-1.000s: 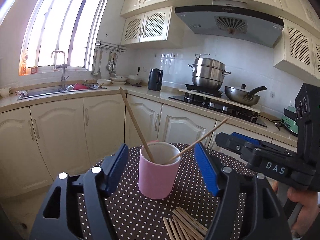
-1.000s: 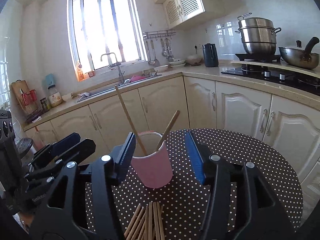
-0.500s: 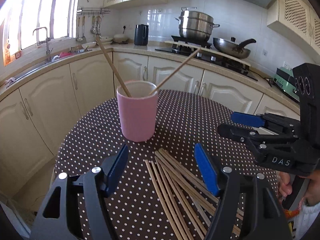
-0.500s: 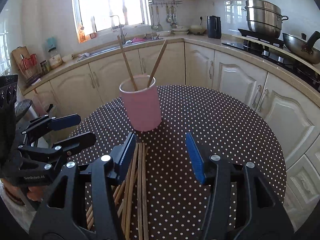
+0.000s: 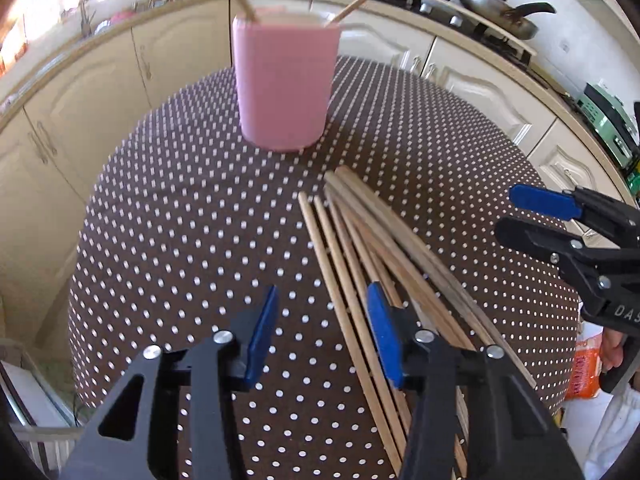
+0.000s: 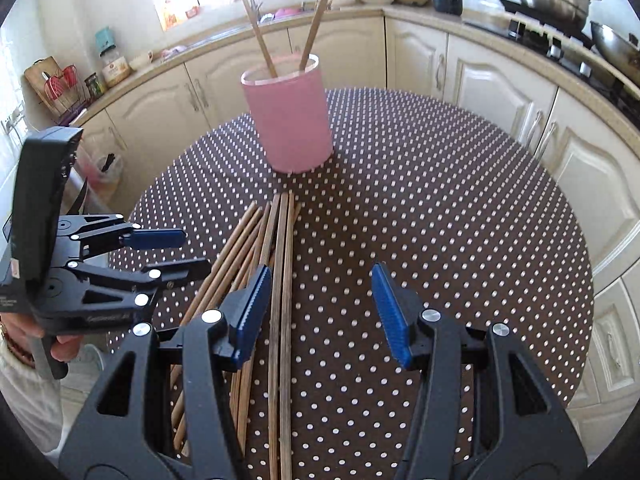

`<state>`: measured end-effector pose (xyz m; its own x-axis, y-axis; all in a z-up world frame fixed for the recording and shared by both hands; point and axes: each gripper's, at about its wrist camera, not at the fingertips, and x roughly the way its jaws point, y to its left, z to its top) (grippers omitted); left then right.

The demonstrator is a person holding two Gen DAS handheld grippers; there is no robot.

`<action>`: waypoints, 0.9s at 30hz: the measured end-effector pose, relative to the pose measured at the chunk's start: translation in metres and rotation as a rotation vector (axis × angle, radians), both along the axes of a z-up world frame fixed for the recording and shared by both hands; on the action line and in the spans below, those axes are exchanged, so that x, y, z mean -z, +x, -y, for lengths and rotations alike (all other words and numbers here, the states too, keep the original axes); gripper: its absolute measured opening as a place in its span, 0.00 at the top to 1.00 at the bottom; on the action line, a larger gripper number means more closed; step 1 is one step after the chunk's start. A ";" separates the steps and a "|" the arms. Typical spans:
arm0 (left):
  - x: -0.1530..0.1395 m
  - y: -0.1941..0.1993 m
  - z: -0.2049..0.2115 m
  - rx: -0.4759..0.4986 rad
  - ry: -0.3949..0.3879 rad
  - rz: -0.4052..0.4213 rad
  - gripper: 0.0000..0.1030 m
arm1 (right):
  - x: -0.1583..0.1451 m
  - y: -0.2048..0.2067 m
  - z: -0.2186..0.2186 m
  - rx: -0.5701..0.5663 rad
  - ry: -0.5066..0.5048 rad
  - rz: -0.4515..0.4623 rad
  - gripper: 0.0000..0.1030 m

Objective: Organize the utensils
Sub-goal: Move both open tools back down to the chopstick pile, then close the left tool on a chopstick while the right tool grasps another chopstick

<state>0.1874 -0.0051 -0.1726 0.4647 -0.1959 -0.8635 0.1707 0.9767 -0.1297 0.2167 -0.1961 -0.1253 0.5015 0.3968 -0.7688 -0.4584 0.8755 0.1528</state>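
Note:
A pink cup (image 5: 284, 84) (image 6: 292, 120) stands on the brown dotted tablecloth (image 6: 440, 220) with two chopsticks (image 6: 316, 28) leaning in it. Several loose wooden chopsticks (image 5: 360, 240) (image 6: 280, 248) lie in a fan in front of the cup. My left gripper (image 5: 323, 300) (image 6: 192, 250) hovers over the pile's left side. Its jaws are closing, with one or two sticks lying under the gap and untouched by the pads. My right gripper (image 6: 320, 280) (image 5: 510, 214) hangs open over the pile's right side; two darker sticks run under its gap, also untouched.
The round table's edge curves close on all sides. Cream cabinets and a counter (image 6: 500, 80) ring it, with a stove and pans (image 5: 500, 20) at the back right. An orange bag (image 5: 586, 364) sits on the floor. A hand (image 6: 60, 344) holds the left gripper.
Both grippers have tipped downward and sunk toward the loose chopsticks, so the cup has slid up in both views. The left jaws have narrowed. The right jaws keep the same width.

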 end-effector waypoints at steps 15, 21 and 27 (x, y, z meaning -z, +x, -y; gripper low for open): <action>0.013 0.020 0.008 -0.054 0.068 -0.092 0.65 | 0.017 0.009 -0.012 -0.028 -0.049 -0.080 0.49; 0.013 0.026 0.014 -0.053 0.099 -0.100 0.65 | 0.020 0.014 -0.017 -0.036 -0.069 -0.100 0.49; 0.015 0.032 0.015 -0.056 0.125 -0.089 0.86 | 0.029 0.023 -0.029 -0.075 -0.115 -0.150 0.58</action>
<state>0.2189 -0.0201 -0.1880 0.3923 -0.0605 -0.9179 0.1088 0.9939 -0.0190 0.2392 -0.1668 -0.1538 0.3506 0.3337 -0.8750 -0.5023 0.8556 0.1250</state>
